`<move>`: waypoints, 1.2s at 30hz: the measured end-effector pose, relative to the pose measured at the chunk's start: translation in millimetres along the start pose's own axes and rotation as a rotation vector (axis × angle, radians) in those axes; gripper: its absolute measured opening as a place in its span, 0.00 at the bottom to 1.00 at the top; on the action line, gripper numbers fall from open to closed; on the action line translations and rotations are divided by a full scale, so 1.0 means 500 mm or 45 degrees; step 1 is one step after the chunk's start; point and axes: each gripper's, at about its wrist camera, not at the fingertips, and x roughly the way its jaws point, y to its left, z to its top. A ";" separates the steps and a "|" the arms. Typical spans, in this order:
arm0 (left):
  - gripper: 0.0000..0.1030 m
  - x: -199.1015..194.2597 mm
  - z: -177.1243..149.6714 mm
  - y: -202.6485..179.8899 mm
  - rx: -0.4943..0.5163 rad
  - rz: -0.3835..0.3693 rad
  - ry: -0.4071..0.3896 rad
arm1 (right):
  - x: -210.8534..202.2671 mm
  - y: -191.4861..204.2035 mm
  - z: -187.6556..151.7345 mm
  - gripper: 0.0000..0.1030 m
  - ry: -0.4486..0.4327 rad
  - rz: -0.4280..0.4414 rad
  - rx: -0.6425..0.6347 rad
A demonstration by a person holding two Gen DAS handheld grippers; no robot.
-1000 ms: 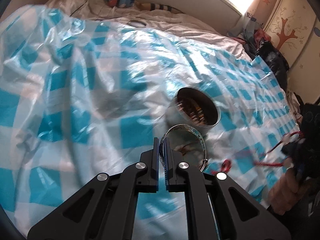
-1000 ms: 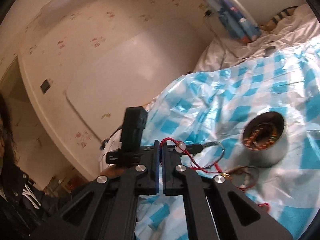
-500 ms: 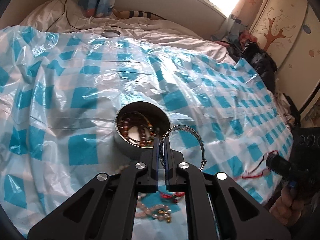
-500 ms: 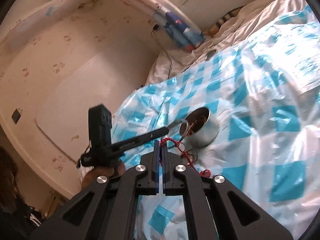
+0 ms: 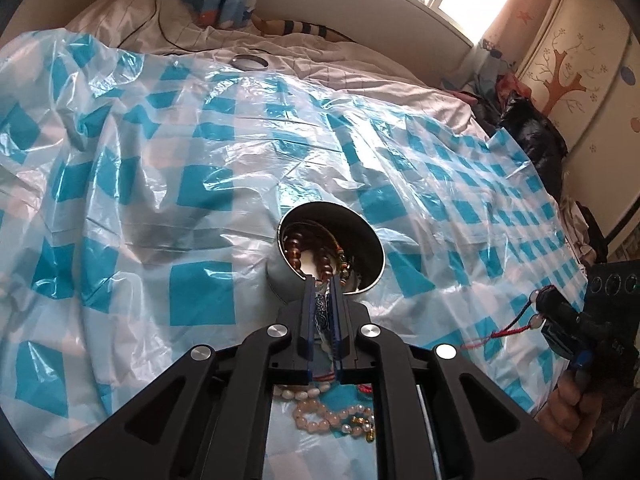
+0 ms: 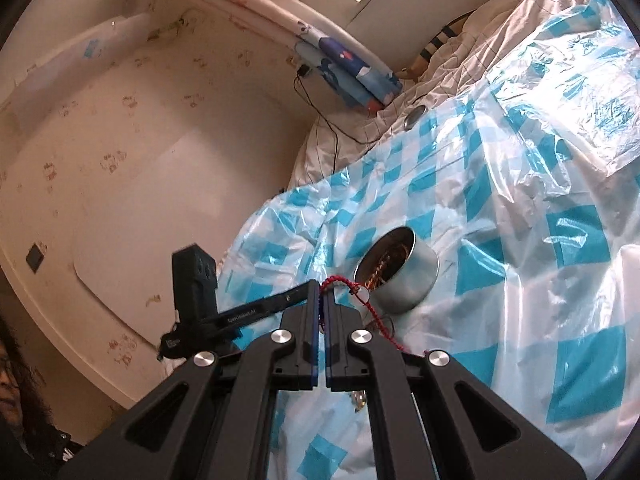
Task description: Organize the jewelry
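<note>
- The left gripper [image 5: 323, 292] is holding the silver patterned bangle [image 5: 322, 312], jaws clamped on its band, right at the near rim of the metal tin [image 5: 372, 248]; the step in hand looks like dropping the bangle into the tin.
- The tin is sitting on the blue-checked plastic sheet [image 5: 200, 200] and is already holding brown bead strands [image 5: 316, 252].
- The right gripper [image 6: 322, 300] is pinching the red braided cord bracelet [image 6: 360, 300], jaws together on it, near the tin and on its right side in the left wrist view; the cord is trailing down toward the sheet.
- Next, judging from this, the left jaws need to part with the bangle over the tin's mouth, since the hoop could catch on the rim or tip the tin on the soft bedding.
- Nearer than the tin, under the left gripper, 2 pale bead strands [image 5: 328, 416] are lying on the sheet, not yet stowed.
- Far beyond the tin, a round lid [image 5: 250, 63] is resting on the white bedding.
- Nothing is blocking the tin's mouth except the 2 grippers crowding it.
</note>
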 end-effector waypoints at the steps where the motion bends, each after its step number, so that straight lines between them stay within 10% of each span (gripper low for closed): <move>1: 0.06 0.004 -0.001 0.000 0.003 0.005 0.002 | 0.000 -0.002 0.003 0.02 -0.002 0.004 0.001; 12: 0.05 0.005 0.042 0.017 -0.046 -0.007 -0.057 | 0.076 -0.003 0.042 0.03 0.068 0.102 -0.021; 23: 0.21 0.081 -0.040 0.091 0.065 0.151 0.254 | 0.118 0.028 0.003 0.03 0.218 0.153 -0.073; 30: 0.23 0.113 -0.071 0.084 0.119 0.173 0.245 | 0.124 0.035 -0.007 0.03 0.242 0.144 -0.082; 36: 0.02 0.110 -0.076 0.074 0.172 0.174 0.249 | 0.122 0.032 -0.004 0.03 0.238 0.126 -0.074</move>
